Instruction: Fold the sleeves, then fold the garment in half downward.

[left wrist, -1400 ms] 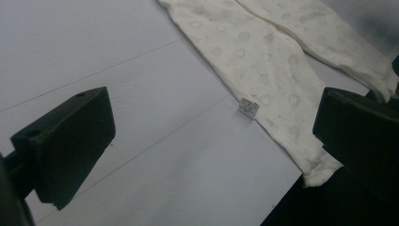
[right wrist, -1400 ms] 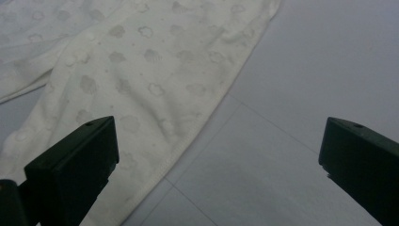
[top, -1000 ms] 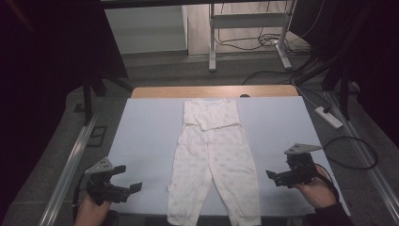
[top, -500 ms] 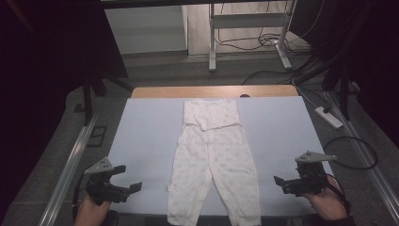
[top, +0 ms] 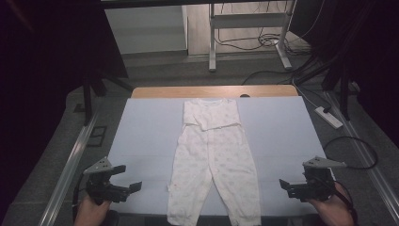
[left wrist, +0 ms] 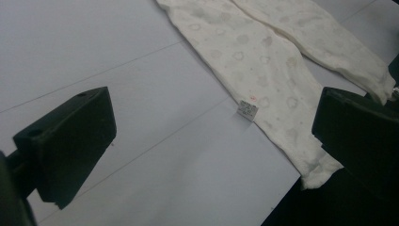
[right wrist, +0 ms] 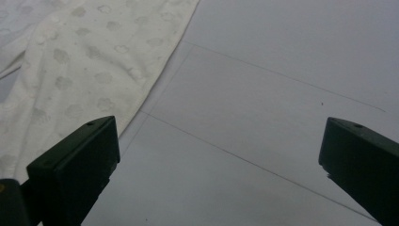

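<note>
A white patterned baby one-piece (top: 212, 155) lies flat in the middle of the table, top at the far side and both legs reaching the near edge. My left gripper (top: 128, 178) is open near the front left corner, empty, apart from the garment. In the left gripper view the open gripper (left wrist: 214, 141) faces the left leg (left wrist: 263, 61) and a small label (left wrist: 248, 109) at its edge. My right gripper (top: 289, 183) is open at the front right, also empty. The right gripper view has the open gripper (right wrist: 219, 165) over bare sheet, with the garment's leg (right wrist: 94, 61) to the left.
A pale sheet (top: 287, 127) covers the table, with a wooden strip (top: 211, 91) bare at the far edge. A metal rail (top: 70, 160) runs along the left. A power strip (top: 329, 117) and cables lie on the floor at right. A metal stand (top: 244, 28) is behind.
My right gripper has drawn back toward the near right corner, away from the garment's leg. The left gripper and the garment have stayed put.
</note>
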{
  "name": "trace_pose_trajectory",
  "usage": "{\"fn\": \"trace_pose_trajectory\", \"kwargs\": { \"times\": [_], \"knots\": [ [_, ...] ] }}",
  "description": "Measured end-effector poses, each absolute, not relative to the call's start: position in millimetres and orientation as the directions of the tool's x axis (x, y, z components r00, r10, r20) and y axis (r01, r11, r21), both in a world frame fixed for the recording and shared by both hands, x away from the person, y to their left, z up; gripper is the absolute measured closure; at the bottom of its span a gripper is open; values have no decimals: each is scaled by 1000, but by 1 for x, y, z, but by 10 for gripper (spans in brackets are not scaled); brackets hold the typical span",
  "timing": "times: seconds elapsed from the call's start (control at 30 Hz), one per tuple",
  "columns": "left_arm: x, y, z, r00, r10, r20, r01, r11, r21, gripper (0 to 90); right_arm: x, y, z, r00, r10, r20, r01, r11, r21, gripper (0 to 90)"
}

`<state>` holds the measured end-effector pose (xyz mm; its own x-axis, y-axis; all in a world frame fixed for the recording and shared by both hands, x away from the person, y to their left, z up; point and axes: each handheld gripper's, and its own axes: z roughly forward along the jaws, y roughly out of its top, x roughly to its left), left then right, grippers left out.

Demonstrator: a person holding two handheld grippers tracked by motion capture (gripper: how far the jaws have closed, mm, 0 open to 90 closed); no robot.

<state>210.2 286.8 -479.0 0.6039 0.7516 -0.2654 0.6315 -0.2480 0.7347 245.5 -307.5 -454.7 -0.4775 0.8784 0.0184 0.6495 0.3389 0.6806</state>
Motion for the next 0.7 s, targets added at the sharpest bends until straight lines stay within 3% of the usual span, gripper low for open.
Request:
{"fn": "trace_pose_trajectory", "kwargs": {
  "times": [0.7],
  "knots": [
    [212, 286, -479, 598, 754, -273, 641, -245, 728, 3, 239, -305, -456, -486, 873, -44, 652, 396, 647, 0]
  ]
}}
